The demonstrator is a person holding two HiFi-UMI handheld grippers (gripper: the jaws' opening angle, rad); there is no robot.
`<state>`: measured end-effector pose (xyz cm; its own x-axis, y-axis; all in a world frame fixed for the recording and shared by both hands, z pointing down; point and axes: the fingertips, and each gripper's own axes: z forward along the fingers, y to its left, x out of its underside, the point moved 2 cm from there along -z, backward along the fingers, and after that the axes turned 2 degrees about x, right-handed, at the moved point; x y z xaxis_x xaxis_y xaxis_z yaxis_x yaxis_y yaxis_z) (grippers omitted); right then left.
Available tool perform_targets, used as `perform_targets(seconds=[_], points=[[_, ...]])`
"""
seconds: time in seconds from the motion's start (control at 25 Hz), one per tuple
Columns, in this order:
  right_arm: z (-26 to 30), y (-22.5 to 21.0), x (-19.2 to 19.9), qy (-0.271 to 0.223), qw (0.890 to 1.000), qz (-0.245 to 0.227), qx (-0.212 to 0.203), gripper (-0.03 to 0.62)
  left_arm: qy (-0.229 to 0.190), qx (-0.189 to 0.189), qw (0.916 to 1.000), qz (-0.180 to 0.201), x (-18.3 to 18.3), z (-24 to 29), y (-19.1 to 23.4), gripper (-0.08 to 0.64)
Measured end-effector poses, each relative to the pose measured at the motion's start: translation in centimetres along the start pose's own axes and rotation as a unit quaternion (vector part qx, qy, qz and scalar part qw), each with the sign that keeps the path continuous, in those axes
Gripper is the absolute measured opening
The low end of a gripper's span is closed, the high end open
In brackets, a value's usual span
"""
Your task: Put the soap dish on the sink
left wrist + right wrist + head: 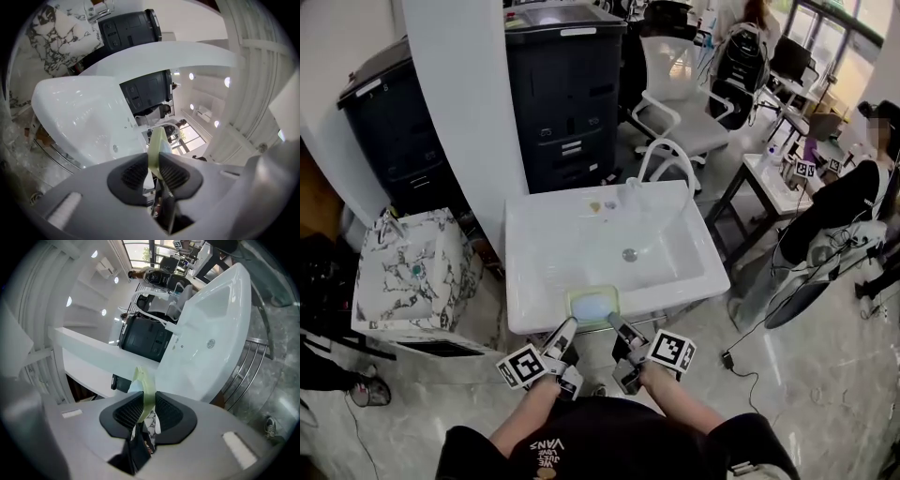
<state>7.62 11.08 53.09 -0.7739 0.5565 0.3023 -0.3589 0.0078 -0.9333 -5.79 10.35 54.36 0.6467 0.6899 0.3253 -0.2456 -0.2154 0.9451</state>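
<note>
A pale green soap dish (592,306) hangs over the near rim of the white sink (534,262), held from both sides. My left gripper (566,330) is shut on its left edge and my right gripper (617,328) on its right edge. In the left gripper view the dish's thin edge (155,151) stands upright between the dark pads. The right gripper view likewise shows the green rim (144,386) pinched between the pads, with the sink basin (206,333) beyond. The sink's drain (629,254) and tap (664,155) lie further back.
A marbled white box (411,272) stands left of the sink. Dark cabinets (567,94) and a white pillar (469,103) rise behind it. A white office chair (680,103) and a small table (773,178) are at the right, beside a seated person (844,202).
</note>
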Motion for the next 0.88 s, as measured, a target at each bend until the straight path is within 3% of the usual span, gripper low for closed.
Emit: perform_targets(seconds=[0.44,0.88], points=[[1.3,-1.2,-2.6,0.006,1.000,0.011,-0.006,0.077,-0.008,-0.011,0.9999,0.005,-0.4,2.8,0.3,0.121],[6.4,-1.0,-4.7,-0.009,1.000,0.021,0.002,0.077,0.010,-0.013,0.9999,0.005,-5.1,6.1,1.8,0.121]])
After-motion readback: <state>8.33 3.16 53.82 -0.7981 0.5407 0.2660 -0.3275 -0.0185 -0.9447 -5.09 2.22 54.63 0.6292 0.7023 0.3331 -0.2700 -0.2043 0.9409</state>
